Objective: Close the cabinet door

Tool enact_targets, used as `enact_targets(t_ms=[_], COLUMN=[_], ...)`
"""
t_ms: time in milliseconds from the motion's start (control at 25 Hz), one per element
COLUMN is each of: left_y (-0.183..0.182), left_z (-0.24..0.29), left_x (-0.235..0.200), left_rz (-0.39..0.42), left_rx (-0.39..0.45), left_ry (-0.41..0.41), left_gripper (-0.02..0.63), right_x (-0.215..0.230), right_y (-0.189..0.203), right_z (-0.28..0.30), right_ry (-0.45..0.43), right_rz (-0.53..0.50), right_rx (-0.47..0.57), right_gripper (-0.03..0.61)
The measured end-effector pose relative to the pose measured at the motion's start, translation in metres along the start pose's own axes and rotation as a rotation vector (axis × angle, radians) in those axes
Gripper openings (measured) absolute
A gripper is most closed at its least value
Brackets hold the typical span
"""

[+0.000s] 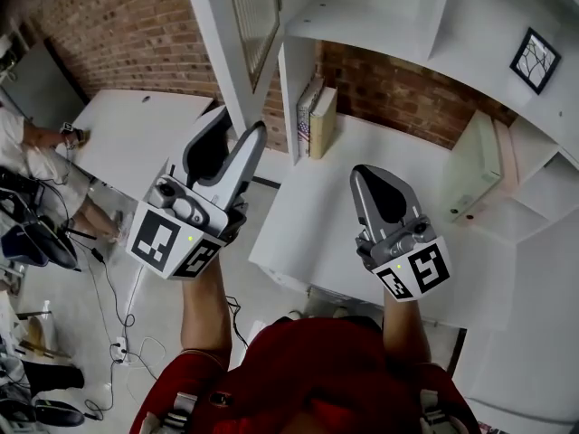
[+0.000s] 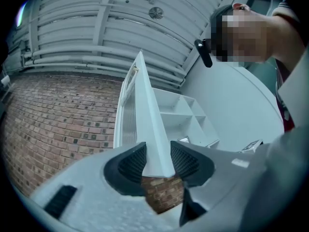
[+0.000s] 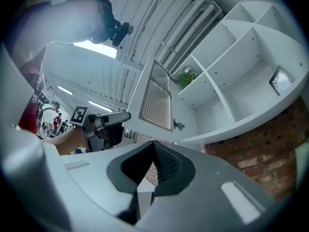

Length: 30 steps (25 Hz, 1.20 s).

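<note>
The white cabinet door [image 1: 217,34] with a ribbed glass panel stands swung open from the wall cabinet [image 1: 380,7]. My left gripper [image 1: 240,123] reaches up to the door's lower corner. In the left gripper view the door's edge [image 2: 145,110] runs down between the jaws of the left gripper [image 2: 157,161], and both ribbed pads [image 2: 133,161] lie against it with no gap showing. My right gripper [image 1: 366,172] hovers over the desk to the right, away from the door. Its jaws [image 3: 153,146] are shut with nothing between them. The right gripper view shows the door [image 3: 154,93] and the left gripper [image 3: 104,124].
Below the cabinet is a white desk [image 1: 362,233] with upright books [image 1: 317,116] and a pale translucent box [image 1: 475,165]. A framed picture [image 1: 534,59] sits in the shelving at right. A person [image 1: 36,147] sits by another table [image 1: 136,134] at left. Cables lie on the floor.
</note>
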<state>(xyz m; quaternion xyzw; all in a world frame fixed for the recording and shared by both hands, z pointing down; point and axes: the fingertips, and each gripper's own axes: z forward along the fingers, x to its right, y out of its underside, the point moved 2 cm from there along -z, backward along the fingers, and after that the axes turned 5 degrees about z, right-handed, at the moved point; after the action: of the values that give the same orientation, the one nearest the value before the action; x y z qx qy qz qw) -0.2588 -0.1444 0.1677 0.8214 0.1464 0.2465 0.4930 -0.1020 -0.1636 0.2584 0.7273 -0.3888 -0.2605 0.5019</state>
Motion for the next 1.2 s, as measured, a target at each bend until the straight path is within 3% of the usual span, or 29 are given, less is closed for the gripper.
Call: enact_targets(t_ms=[240,480,1000,1200], left_y=[0.003,0.01,0.028,0.037], left_z=[0.026,0.055,0.108,0.125], left_x=[0.028,0.051,0.082,0.082], left_rz=[0.014,-0.031,-0.053,-0.076], left_rx=[0.007,0.04,0.031,0.025], left_ry=[0.009,0.042,0.116,0.108], left_gripper=[0.183,0.202,0.117,0.045], right_x=[0.022,0.045,0.078,0.081], right_y=[-0.001,-0.008,-0.018,-0.019], right_z=[-0.019,-0.036,-0.066,-0.07], right_ry=[0.026,0.06,0.113,0.112], right_rz=[-0.001,-0.007,-0.02,-0.021], right_rx=[-0.005,-0.001,0.009,0.009], right_gripper=[0.014,0.014,0.014,0.014])
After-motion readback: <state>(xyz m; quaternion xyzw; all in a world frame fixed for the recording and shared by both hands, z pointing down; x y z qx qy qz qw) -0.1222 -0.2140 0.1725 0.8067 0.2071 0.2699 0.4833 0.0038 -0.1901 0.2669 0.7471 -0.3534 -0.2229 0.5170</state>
